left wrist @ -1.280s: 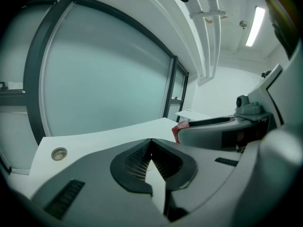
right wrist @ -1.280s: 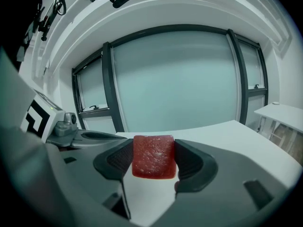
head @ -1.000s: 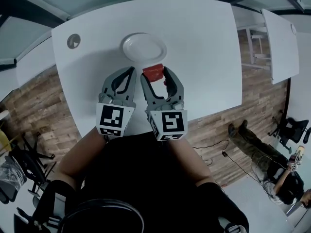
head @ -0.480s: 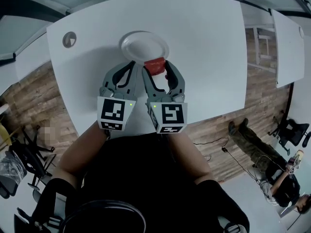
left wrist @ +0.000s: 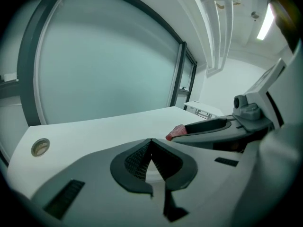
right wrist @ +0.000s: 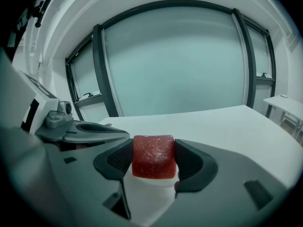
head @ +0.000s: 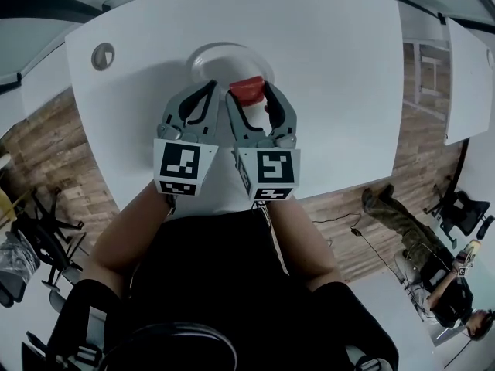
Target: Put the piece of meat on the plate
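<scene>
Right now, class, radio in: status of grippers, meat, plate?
Right gripper shut on piece of meat, over plate's near edge. Left gripper shut, empty. Nothing in the way.

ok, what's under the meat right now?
The rim of the white plate lies below the meat, clamped in the right tongs. The meat covers the spot beneath, so contact can't be told.

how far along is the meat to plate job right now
Done: the piece of meat is picked up, clamped between the right gripper's jaws. In hand: it is held over the plate's near rim. Left to do: set it on the plate and open the jaws. The left gripper is shut and empty.
</scene>
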`<state>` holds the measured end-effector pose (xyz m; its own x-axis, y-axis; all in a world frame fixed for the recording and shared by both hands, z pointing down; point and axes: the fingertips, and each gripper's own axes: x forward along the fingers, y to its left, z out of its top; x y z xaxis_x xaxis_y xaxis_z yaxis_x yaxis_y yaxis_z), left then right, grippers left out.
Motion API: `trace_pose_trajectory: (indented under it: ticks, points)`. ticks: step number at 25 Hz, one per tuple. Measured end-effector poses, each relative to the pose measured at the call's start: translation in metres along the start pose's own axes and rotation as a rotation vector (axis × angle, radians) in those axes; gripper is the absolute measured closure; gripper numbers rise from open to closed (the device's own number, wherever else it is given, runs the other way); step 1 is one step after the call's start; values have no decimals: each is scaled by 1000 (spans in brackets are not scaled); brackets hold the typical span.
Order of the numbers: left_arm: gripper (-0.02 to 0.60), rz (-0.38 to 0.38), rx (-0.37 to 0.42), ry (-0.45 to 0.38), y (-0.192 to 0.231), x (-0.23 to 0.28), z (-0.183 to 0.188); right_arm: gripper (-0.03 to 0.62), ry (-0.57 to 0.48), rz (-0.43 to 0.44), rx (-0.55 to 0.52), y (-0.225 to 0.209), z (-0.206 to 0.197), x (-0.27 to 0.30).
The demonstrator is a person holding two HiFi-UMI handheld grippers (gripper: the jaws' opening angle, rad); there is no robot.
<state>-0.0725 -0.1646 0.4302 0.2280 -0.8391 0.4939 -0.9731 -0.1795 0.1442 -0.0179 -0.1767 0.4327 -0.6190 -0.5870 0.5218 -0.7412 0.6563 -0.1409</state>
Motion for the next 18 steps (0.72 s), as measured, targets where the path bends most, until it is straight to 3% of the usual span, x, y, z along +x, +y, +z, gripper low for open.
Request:
trace_pose_trajectory:
  ticks: [18]
  points:
    - [578,36,-33,36,14,26,-15,318,59,24,-12,-6,-7,30]
